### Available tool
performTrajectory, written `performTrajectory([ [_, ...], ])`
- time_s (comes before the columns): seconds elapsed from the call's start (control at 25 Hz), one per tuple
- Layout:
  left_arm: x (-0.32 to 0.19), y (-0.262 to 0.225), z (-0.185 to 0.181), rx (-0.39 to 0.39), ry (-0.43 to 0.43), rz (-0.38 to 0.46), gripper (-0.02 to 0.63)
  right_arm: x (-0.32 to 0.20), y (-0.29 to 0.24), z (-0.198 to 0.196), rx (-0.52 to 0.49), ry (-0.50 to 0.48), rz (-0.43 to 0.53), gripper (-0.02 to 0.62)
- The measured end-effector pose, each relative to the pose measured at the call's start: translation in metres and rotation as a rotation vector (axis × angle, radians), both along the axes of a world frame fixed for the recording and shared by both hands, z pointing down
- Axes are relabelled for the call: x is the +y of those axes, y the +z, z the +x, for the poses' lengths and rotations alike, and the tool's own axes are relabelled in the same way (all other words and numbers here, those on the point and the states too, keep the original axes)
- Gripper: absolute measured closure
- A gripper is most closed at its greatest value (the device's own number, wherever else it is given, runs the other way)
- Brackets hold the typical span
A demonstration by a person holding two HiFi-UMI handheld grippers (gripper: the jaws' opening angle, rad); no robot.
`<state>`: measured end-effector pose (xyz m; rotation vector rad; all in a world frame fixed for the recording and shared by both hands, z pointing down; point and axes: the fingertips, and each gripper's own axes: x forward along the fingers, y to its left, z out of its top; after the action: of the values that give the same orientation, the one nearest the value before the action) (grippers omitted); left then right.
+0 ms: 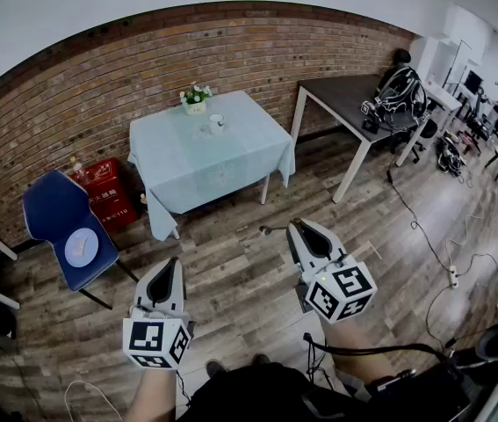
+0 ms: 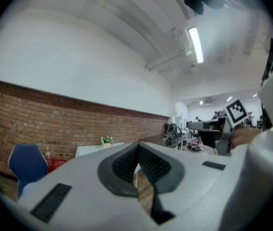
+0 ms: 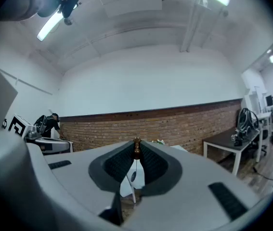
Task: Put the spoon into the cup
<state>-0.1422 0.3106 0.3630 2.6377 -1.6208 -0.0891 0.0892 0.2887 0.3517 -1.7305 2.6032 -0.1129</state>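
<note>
I'm clamping the spoon by its brown handle in the right gripper. Left gripper is sitting closed, empty. The cup is standing on the table.

Left gripper level, jaws together; right gripper level, jaws gripping spoon

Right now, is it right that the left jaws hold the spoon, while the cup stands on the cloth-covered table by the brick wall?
Not quite. The right gripper holds the spoon in its jaws, as the right gripper view shows; the left gripper is shut on nothing. The cup does stand on the cloth-covered table by the brick wall.
</note>
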Motion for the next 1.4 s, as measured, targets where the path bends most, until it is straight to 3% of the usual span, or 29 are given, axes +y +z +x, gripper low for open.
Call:
performTrajectory([
  [0.44, -0.001, 0.002, 0.000, 0.015, 0.015, -0.023, 0.600, 0.002, -0.003, -0.002, 0.006, 0.004, -0.002, 0.545],
  [0.64, -0.006, 0.003, -0.011, 0.030, 0.016, -0.031, 0.598, 0.002, -0.007, -0.011, -0.063, -0.013, 0.005, 0.545],
  [1.4, -0.014, 0.011, -0.064, 0.059, 0.049, -0.037, 0.600, 0.010, -0.006, -0.053, -0.015, 0.072, 0.008, 0.545],
])
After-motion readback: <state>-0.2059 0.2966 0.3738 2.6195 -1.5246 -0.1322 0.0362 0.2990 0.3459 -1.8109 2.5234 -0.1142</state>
